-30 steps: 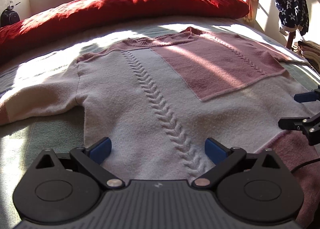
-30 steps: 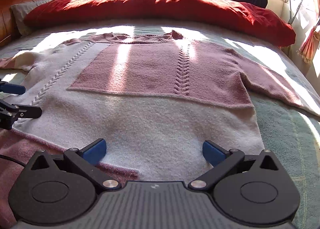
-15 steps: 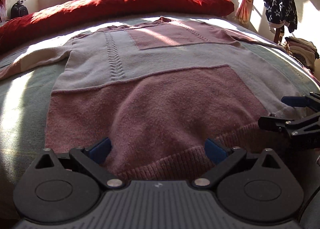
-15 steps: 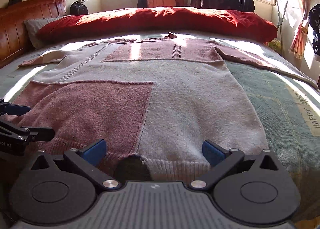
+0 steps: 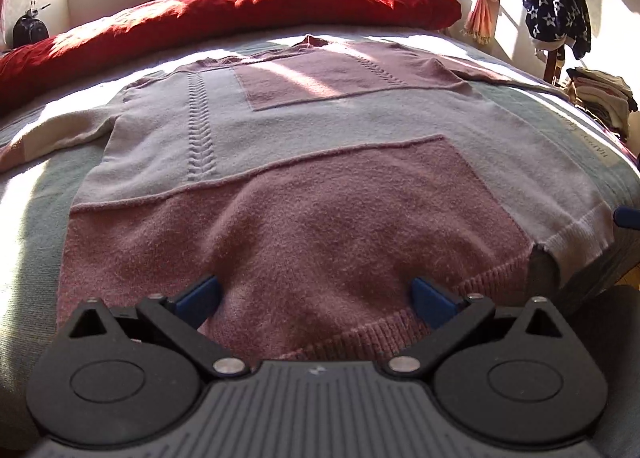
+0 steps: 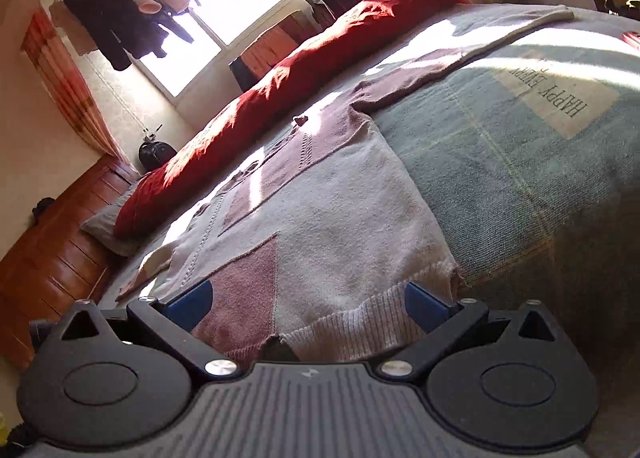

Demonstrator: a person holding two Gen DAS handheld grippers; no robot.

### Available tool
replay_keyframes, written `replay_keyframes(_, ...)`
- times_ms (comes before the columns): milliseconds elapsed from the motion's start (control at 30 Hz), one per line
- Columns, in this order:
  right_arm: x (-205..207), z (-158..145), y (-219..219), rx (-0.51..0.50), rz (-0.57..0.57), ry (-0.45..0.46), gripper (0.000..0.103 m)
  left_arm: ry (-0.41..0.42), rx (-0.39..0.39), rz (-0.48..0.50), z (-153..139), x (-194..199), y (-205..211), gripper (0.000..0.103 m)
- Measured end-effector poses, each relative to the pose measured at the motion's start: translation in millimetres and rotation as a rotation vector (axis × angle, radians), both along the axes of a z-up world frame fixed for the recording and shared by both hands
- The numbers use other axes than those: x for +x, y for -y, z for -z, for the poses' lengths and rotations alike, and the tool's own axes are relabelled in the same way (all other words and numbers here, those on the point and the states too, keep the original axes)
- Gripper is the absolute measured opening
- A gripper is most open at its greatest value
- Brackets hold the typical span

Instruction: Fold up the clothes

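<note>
Pink-and-cream patchwork sweater lies flat, spread across the bed.

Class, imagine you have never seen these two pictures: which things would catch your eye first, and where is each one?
First the pink and grey patchwork sweater, spread flat across the middle of the bed with its hem nearest the cameras. Behind it a bright red duvet lies bunched along the far side under the sunlit window. In front, the left gripper and the right gripper sit open at the hem, blue fingers apart.
</note>
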State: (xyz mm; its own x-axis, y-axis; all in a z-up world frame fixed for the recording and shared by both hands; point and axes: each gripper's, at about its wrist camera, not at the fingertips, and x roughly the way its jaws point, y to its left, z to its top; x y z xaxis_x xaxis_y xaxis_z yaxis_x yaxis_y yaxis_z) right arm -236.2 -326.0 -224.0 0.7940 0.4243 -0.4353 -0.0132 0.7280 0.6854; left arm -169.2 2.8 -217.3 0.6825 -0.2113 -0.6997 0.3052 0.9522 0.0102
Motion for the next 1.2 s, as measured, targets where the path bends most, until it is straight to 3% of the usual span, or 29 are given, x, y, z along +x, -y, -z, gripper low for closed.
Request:
replay_keyframes(167,4.6,8.4,6.5,0.064,0.003,-0.033,0.103,0.093,0.048,0.197,-10.4,-36.3,22.8,0.101)
replay_keyframes(233,8.0,12.1,-1.2,0.088,-0.03,-0.085,0.103,0.099,0.06,0.252,-10.2,-44.3,31.5,0.101)
replay_keyframes(367,11.8,19.1,-19.0,0.116,-0.139,-0.122,0.103,0.048,0.037,0.278,0.5,-41.8,40.1,0.101)
replay_keyframes(500,23.3,32.1,-29.3,0.095,-0.153,-0.186,0.103,0.038,0.052,0.253,5.0,-38.8,43.4,0.101)
replay_keyframes(600,26.3,22.1,-25.6,0.156,-0.145,-0.118,0.103,0.053,0.043,0.246,-0.6,-37.6,38.5,0.101)
replay_keyframes(733,28.2,-15.7,-18.9,0.182,-0.147,0.019,0.103,0.06,0.021,0.214,-7.8,-33.9,30.1,0.101)
replay_keyframes(1000,30.5,-57.5,-28.8,0.008,-0.187,0.107,0.103,0.128,-0.02,0.18,-29.0,-21.7,17.6,0.101)
replay_keyframes(1100,42.9,-55.6,-50.2,-0.116,-0.214,0.108,0.103,0.149,-0.009,0.142,-31.4,-4.7,14.1,0.101)
replay_keyframes(1200,60.3,-38.5,-81.9,-0.331,-0.223,0.113,0.103,0.172,0.027,0.068,-21.0,14.0,9.0,0.101)
